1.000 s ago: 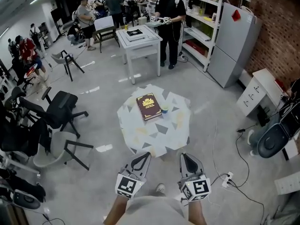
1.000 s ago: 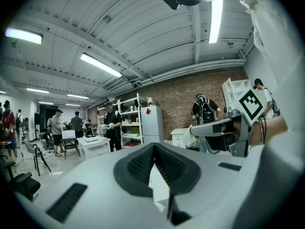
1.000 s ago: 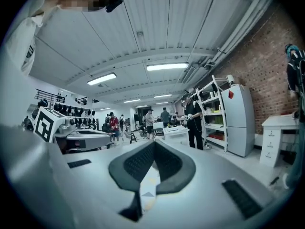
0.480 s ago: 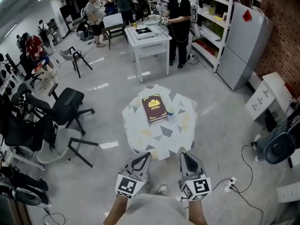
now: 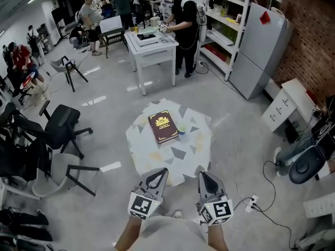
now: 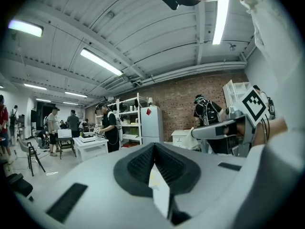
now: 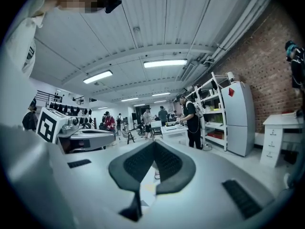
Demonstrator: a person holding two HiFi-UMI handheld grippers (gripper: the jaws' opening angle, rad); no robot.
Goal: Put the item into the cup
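Holds left gripper (image 5: pixel 159 171) and right gripper (image 5: pixel 203 173) side by side, low, close to the body, tips pointing at a round table (image 5: pixel 146 156) and just short of its near edge. Reads left jaws closed in the left gripper view, dark pads meeting at the tip, nothing pinched. Same for right jaws in the right gripper view: together, empty. Catches each gripper's marker cube at the edge of the other's view.

Finds cup (image 5: pixel 181 131) upright on the patterned tabletop, just beside the right edge of a dark red book (image 5: pixel 163 127) lying flat near the table's middle. Well apart from both grippers. Cannot make out the item to go in: too small from here.

Beyond the round table, spots a white table (image 5: pixel 154 45) with a person (image 5: pixel 183 14) standing at it, shelves (image 5: pixel 220 14) behind, grey fridge (image 5: pixel 259 46) near a brick wall (image 5: pixel 314 35) on the right, black office chair (image 5: pixel 63 124) on the left.
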